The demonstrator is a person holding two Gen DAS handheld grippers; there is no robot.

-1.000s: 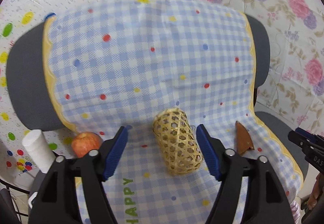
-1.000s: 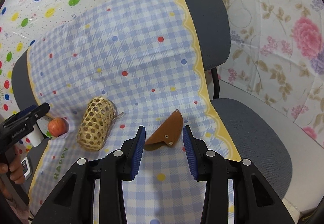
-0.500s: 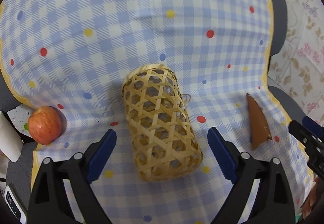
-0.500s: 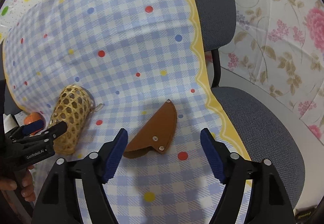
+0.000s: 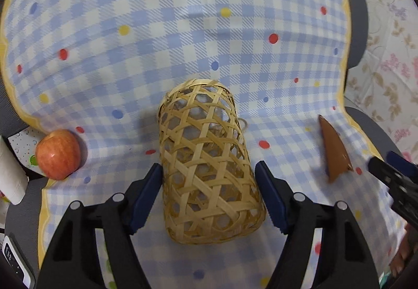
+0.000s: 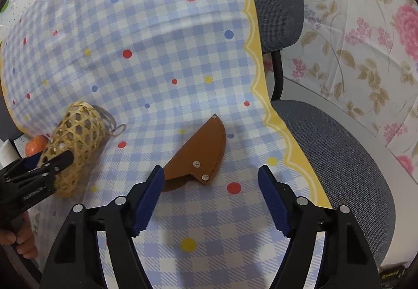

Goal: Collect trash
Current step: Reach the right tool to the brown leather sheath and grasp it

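Blue pads of the left hand-held gripper [image 5: 209, 195] are straddling the basket [image 5: 209, 163], which is lying on its side between them; its jaws have just been closing, yet whether they are pressing on the weave I cannot tell. A squeeze on that springy lattice is likely to crush it or roll it away. Beyond the left pad, the apple [image 5: 58, 154] is sitting at the cloth [image 5: 156, 27] edge, where a nudge could tip it off. The right hand-held gripper [image 6: 211, 193] is standing wide, jaws just narrowing, its left pad beside the sheath [image 6: 201, 158] ahead; flat leather may be slipping under the pads.
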